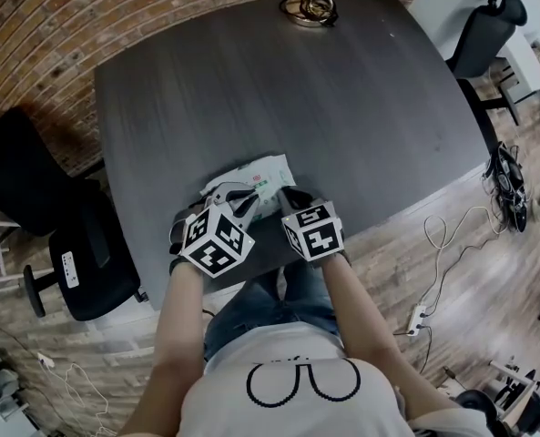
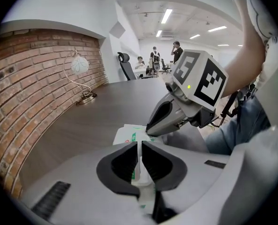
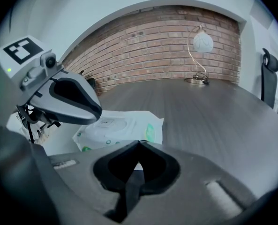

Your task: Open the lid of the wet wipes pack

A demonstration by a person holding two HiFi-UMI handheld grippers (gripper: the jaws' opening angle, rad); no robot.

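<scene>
The white wet wipes pack point(image 1: 259, 175) lies flat near the front edge of the dark table point(image 1: 342, 89). My left gripper point(image 1: 231, 195) is at the pack's near left end; in the left gripper view its jaws point(image 2: 139, 150) are shut on a thin white edge of the pack point(image 2: 125, 134). My right gripper point(image 1: 293, 198) is at the pack's near right side, and its tip point(image 2: 151, 130) rests by the pack's top. In the right gripper view its jaws point(image 3: 139, 143) are shut with nothing between them. The pack's oval lid point(image 3: 104, 123) lies flat and closed.
A small lamp point(image 1: 308, 7) stands at the table's far edge by the brick wall. Black office chairs stand at the left point(image 1: 78, 244) and the far right point(image 1: 488, 30). Cables and a power strip point(image 1: 418, 317) lie on the wooden floor at the right.
</scene>
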